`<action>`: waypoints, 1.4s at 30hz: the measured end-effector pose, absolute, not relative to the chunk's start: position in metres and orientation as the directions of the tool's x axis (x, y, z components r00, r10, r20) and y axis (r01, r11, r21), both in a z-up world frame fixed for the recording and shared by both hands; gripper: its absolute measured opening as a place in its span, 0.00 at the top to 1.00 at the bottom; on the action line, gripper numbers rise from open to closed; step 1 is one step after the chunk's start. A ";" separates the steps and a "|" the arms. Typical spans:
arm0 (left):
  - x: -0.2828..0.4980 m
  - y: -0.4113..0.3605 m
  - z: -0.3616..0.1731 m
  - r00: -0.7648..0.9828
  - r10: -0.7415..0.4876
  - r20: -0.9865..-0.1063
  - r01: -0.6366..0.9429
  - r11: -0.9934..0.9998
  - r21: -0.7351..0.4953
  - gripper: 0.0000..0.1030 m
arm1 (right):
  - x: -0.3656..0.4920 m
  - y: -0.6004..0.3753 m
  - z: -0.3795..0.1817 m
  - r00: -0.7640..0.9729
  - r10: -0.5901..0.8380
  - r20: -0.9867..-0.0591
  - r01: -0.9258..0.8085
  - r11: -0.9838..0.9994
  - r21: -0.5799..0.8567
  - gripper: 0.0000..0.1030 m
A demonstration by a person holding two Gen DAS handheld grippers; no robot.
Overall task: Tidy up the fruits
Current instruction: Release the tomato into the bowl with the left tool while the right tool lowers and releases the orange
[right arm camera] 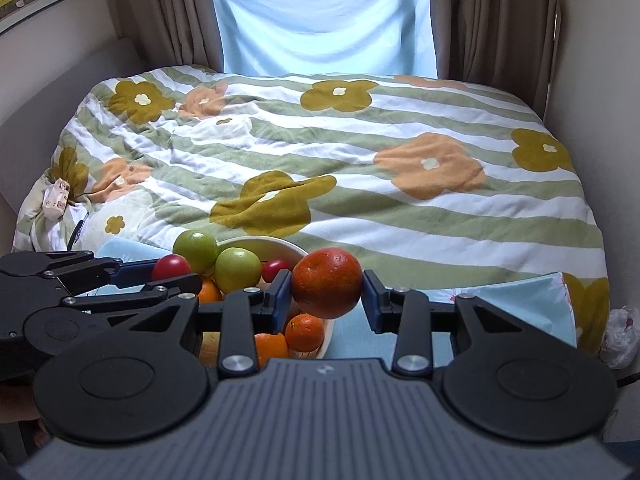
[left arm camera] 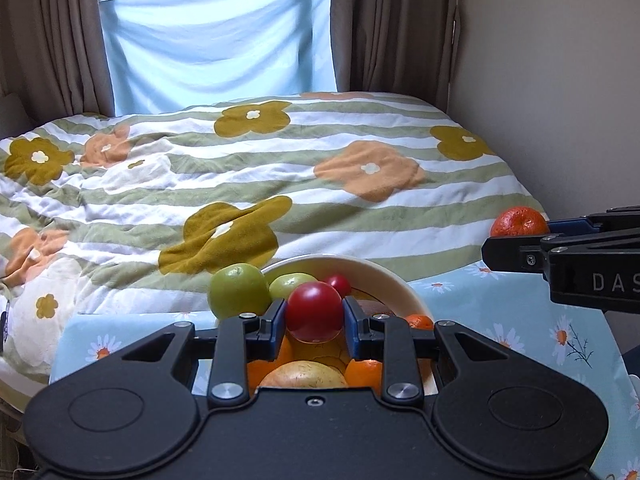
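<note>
My left gripper (left arm camera: 314,317) is shut on a round red fruit (left arm camera: 314,312), held above a cream bowl (left arm camera: 394,278). The bowl holds two green apples (left arm camera: 239,290), another small red fruit (left arm camera: 339,285), several oranges (left arm camera: 363,374) and a pale yellow fruit (left arm camera: 304,376). My right gripper (right arm camera: 327,290) is shut on a dark orange mandarin (right arm camera: 327,282), just right of the bowl (right arm camera: 276,245). In the left wrist view that mandarin (left arm camera: 519,222) and the right gripper's black fingers (left arm camera: 520,254) show at the right edge. In the right wrist view the left gripper's fingers (right arm camera: 132,280) and its red fruit (right arm camera: 171,267) show at the left.
The bowl stands on a small table with a light blue daisy cloth (left arm camera: 500,312). Behind it lies a bed with a striped flowered quilt (left arm camera: 280,168). Brown curtains (left arm camera: 48,32) flank a window with a blue drape. A wall (left arm camera: 560,80) runs close on the right. A white plastic bag (right arm camera: 620,332) lies by the bed.
</note>
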State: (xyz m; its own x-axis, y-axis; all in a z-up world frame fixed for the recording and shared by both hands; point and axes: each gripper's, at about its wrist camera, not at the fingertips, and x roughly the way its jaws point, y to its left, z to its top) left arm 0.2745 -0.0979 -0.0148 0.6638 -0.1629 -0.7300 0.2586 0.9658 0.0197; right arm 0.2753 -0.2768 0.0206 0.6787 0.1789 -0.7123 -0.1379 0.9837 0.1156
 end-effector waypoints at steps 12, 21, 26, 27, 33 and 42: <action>0.304 -0.108 -0.056 0.599 -0.152 -0.786 0.307 0.950 0.050 0.67 | 0.308 -0.277 -0.010 0.635 0.158 -0.756 -0.097 0.987 0.125 0.49; 0.296 -0.100 -0.043 0.640 -0.199 -0.742 0.322 0.947 0.023 0.14 | 0.314 -0.272 -0.016 0.625 0.169 -0.762 -0.099 0.986 0.137 0.49; 0.288 -0.085 -0.032 0.649 -0.197 -0.735 0.302 0.953 0.011 0.14 | 0.318 -0.261 -0.013 0.622 0.193 -0.758 -0.128 0.981 0.145 0.49; 0.286 -0.082 -0.030 0.653 -0.191 -0.732 0.293 0.956 0.012 0.14 | 0.319 -0.258 -0.013 0.621 0.197 -0.758 -0.134 0.980 0.145 0.49; 0.276 -0.056 -0.022 0.680 -0.143 -0.719 0.222 0.975 0.015 0.14 | 0.324 -0.234 -0.011 0.615 0.241 -0.751 -0.183 0.970 0.161 0.49; 0.266 -0.021 -0.016 0.700 -0.091 -0.708 0.131 0.991 0.002 0.14 | 0.335 -0.200 -0.030 0.577 0.279 -0.767 -0.237 0.957 0.170 0.49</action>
State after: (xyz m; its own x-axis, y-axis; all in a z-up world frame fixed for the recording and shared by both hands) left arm 0.2659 -0.0211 -0.0157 0.7005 -0.0907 -0.7079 0.1307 0.9914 0.0023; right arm 0.3348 -0.2002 -0.0303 0.5773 0.2792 -0.7673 -0.2366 0.9566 0.1701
